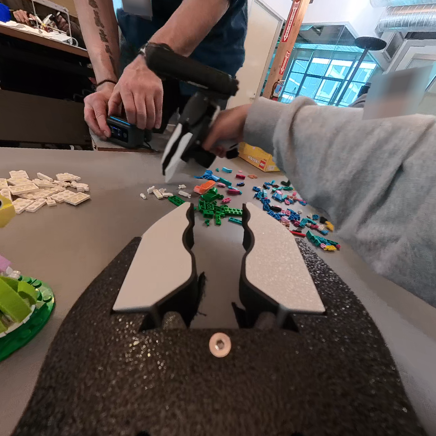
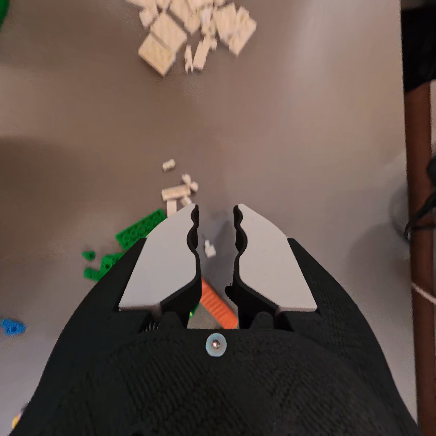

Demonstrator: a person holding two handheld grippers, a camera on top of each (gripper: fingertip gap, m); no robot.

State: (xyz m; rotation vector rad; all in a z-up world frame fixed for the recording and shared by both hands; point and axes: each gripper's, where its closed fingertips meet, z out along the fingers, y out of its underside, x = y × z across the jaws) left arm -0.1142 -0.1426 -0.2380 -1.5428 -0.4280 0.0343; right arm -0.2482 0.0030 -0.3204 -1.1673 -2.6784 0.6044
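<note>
My left gripper (image 1: 217, 207) is open and empty, held low over the grey table (image 1: 82, 236), its fingertips just short of a cluster of green bricks (image 1: 210, 208). My right gripper (image 2: 215, 208) is open, pointing down at the table. A tiny white piece (image 2: 209, 249) lies on the table between its fingers, and neither pad touches it. Small white pieces (image 2: 177, 192) lie just ahead on its left, beside a green plate (image 2: 139, 228), and an orange ribbed piece (image 2: 218, 306) lies under its jaws. In the left wrist view the right gripper (image 1: 171, 172) hovers over the small white pieces (image 1: 160, 192).
A pile of white plates (image 1: 42, 191) lies at the left. Mixed blue, pink and teal pieces (image 1: 287, 207) and a yellow box (image 1: 257, 157) lie at the right. A green round build (image 1: 21, 306) stands near left. Another person's hands (image 1: 127, 101) rest on a dark device. The gap from one gripper's tips to the other's is roughly 20 centimetres.
</note>
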